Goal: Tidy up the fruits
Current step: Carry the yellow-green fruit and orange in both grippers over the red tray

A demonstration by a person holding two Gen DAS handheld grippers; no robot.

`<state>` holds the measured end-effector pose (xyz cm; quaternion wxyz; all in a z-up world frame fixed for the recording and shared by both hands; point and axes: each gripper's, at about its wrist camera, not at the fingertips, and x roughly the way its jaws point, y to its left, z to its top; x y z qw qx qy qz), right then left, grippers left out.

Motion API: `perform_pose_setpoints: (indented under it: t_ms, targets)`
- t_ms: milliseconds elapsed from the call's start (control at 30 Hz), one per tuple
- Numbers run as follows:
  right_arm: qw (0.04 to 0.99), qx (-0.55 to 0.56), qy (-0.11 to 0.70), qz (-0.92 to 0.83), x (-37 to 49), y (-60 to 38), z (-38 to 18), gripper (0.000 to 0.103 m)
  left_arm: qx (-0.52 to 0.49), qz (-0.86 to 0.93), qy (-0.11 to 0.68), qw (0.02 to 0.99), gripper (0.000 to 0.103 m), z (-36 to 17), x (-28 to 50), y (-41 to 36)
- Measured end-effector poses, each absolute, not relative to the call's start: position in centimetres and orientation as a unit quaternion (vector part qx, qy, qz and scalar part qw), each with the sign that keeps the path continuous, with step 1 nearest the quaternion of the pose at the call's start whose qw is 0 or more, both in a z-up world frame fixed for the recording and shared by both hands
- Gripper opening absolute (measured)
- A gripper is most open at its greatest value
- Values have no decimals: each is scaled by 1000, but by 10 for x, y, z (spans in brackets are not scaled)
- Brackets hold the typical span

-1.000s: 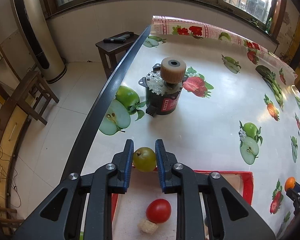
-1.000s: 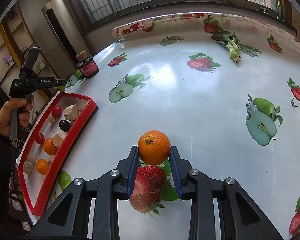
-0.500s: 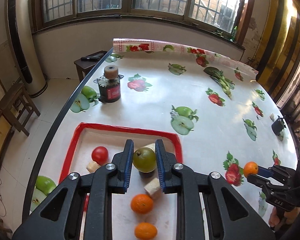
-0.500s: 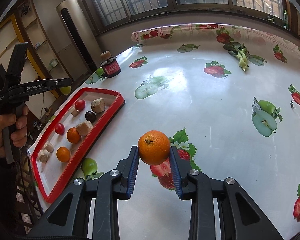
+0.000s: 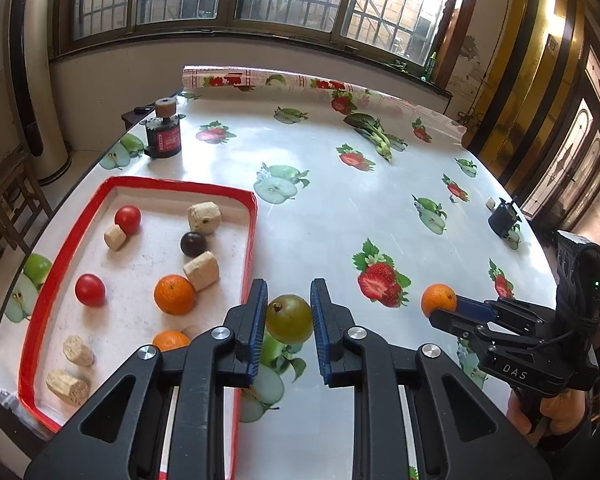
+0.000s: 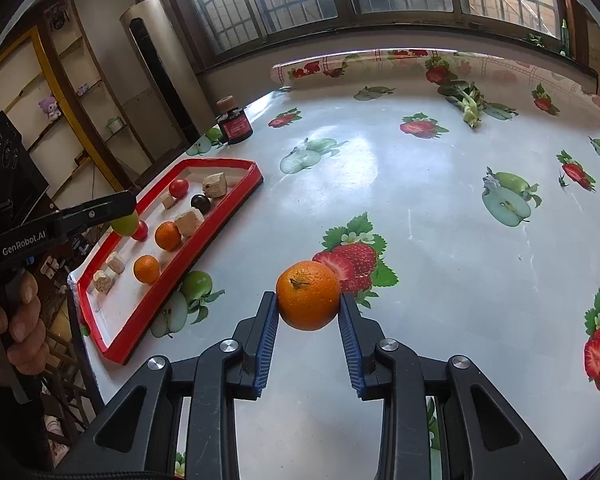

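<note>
Left hand-held gripper (image 5: 288, 315): fingers clamped on a green fruit (image 5: 289, 318), held above the bench (image 5: 340, 216) just beside the right rim of the red tray (image 5: 252, 240). Right hand-held gripper (image 6: 308, 312): fingers clamped on an orange (image 6: 308, 295), held clear of the bench over a printed strawberry, well apart from the tray. Tray contents: two red fruits (image 5: 127, 219), one dark fruit (image 5: 193, 243), two oranges (image 5: 174, 294) and several beige cork-like blocks (image 5: 204, 217). A dark jar (image 5: 163, 136) stands near the bench's far left edge, beyond the tray.
</note>
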<state>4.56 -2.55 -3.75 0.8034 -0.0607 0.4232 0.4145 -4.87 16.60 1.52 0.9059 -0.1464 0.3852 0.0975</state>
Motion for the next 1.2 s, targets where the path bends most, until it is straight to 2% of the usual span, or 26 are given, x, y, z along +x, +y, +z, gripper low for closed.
perform_pose_setpoints:
  t_ms: [433, 1200]
  targets:
    - [796, -67, 419, 431, 27, -25, -37, 31, -142, 118, 386, 904, 19, 8, -87, 145]
    - [767, -107, 407, 485, -6, 43, -32, 31, -179, 191, 381, 887, 19, -12, -145, 195]
